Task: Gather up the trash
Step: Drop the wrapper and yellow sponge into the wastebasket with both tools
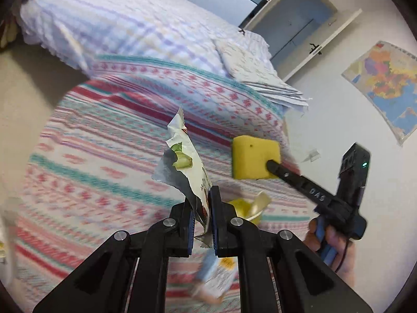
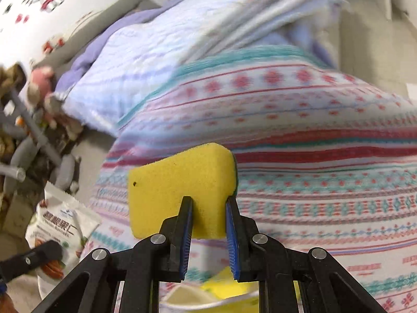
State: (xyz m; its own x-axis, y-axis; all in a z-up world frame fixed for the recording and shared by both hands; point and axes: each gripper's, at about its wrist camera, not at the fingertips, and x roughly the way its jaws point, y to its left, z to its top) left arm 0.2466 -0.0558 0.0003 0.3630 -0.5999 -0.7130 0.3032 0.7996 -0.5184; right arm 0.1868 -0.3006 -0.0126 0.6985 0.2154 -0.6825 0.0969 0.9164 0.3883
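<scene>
In the left wrist view my left gripper (image 1: 201, 203) is shut on a torn white snack wrapper (image 1: 186, 161) with green print and a silver inside, held upright above the bed. To its right, my right gripper (image 1: 271, 165) is clamped on a yellow sponge (image 1: 251, 156). The right wrist view shows the same sponge (image 2: 177, 182) pinched between the right gripper (image 2: 208, 204), its jaws pressing into the foam. At that view's lower left the snack wrapper (image 2: 60, 224) hangs from the left gripper (image 2: 39, 255). A yellow cup (image 2: 221, 293) with a peeled lid lies below on the sheet.
The bed carries a pink, red and teal patterned sheet (image 1: 104, 161), a pale folded quilt (image 1: 130, 26) and a folded cloth (image 1: 260, 73). A small carton (image 1: 216, 276) lies under the left gripper. A map (image 1: 385, 83) hangs on the wall. Plush toys (image 2: 44, 88) and clutter sit beside the bed.
</scene>
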